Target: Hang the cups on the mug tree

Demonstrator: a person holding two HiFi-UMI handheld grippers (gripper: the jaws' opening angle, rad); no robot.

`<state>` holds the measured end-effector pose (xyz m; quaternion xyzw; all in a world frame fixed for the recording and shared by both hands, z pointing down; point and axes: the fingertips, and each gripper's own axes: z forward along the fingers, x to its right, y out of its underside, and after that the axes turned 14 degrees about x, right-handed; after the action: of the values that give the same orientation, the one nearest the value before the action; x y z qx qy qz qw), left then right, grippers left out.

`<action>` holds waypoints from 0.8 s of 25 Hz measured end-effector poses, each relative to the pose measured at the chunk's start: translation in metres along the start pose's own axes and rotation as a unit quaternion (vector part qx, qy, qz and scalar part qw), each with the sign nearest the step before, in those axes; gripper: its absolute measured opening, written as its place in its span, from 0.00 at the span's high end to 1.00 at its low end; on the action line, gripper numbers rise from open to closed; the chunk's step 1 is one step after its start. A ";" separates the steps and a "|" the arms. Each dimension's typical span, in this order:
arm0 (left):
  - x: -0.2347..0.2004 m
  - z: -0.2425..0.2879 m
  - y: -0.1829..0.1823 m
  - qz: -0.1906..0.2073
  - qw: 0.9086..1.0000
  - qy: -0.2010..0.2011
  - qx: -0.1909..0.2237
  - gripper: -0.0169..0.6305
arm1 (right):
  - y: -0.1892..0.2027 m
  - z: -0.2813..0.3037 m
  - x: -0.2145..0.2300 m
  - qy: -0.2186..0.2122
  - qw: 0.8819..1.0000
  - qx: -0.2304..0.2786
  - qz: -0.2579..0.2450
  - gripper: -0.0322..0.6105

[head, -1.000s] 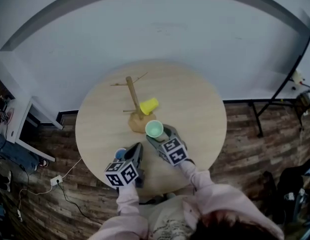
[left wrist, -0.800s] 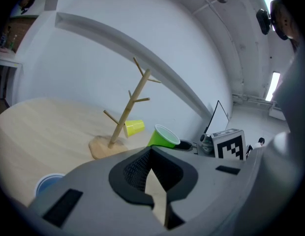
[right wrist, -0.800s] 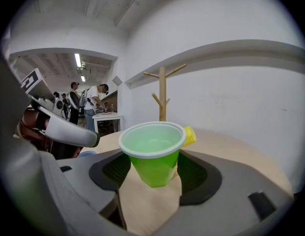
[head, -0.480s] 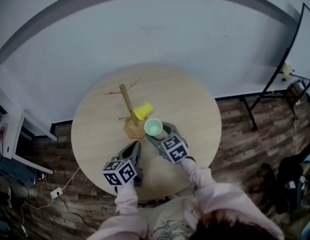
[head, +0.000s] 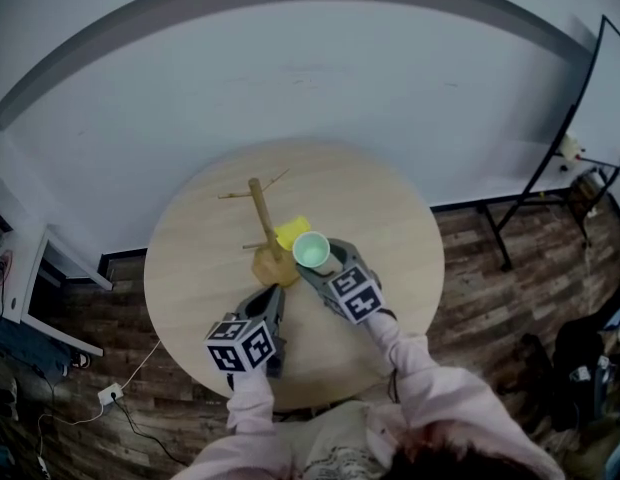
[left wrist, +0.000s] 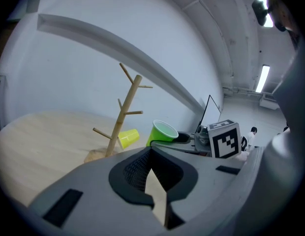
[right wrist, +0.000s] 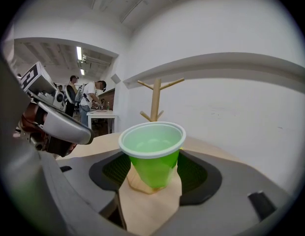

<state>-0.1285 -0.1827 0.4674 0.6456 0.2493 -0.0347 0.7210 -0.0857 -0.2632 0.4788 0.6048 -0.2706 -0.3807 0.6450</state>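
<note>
Our right gripper [head: 315, 264] grips the green cup [head: 310, 250] upright, jaws wide around it, just beside the mug tree [head: 262, 218]. Our left gripper [head: 269, 304] is barely open and empty. If we swing in carelessly, the cup may knock off the yellow cup [head: 293, 232] or tip the tree.

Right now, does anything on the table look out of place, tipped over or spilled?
Only the yellow cup: it lies on its side low beside the mug tree, and I cannot tell whether a peg or the table holds it. Nothing spilled; the green cup is upright.
</note>
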 end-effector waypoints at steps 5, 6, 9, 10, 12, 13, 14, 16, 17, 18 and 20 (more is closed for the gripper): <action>0.006 0.008 -0.009 0.003 1.000 0.012 0.009 0.97 | -0.016 0.005 0.011 -0.001 1.000 0.006 -0.015 0.51; 0.007 0.010 -0.012 0.000 1.000 0.012 0.013 0.97 | -0.018 0.006 0.013 -0.003 1.000 0.006 -0.019 0.51; 0.009 0.018 -0.022 -0.008 0.999 0.013 0.029 0.97 | -0.026 0.010 0.024 -0.008 0.999 0.003 -0.032 0.51; 0.011 0.021 -0.024 -0.008 0.999 0.014 0.032 0.97 | -0.028 0.012 0.028 -0.010 0.999 0.001 -0.037 0.51; 0.012 0.025 -0.030 -0.008 0.999 0.015 0.039 0.97 | -0.033 0.016 0.035 -0.013 0.999 -0.002 -0.047 0.51; 0.013 0.027 -0.033 -0.008 0.999 0.015 0.042 0.97 | -0.036 0.019 0.039 -0.015 0.999 -0.003 -0.052 0.51; 0.014 0.029 -0.034 -0.006 0.999 0.015 0.044 0.97 | -0.039 0.021 0.043 -0.016 0.998 -0.003 -0.058 0.51; 0.016 0.031 -0.037 -0.004 0.999 0.015 0.048 0.97 | -0.046 0.025 0.050 -0.017 0.997 -0.003 -0.069 0.51; 0.016 0.032 -0.039 -0.004 0.999 0.015 0.050 0.97 | -0.050 0.028 0.053 -0.018 0.997 -0.003 -0.075 0.51; 0.015 0.033 -0.040 -0.003 0.999 0.015 0.052 0.97 | -0.053 0.031 0.055 -0.018 0.997 -0.003 -0.081 0.51; 0.016 0.035 -0.042 -0.001 0.998 0.014 0.055 0.97 | -0.059 0.036 0.061 -0.019 0.996 -0.003 -0.089 0.51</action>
<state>-0.1196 -0.2183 0.4240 0.6845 0.2581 -0.0399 0.6806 -0.0903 -0.3326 0.4178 0.6172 -0.2269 -0.4492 0.6049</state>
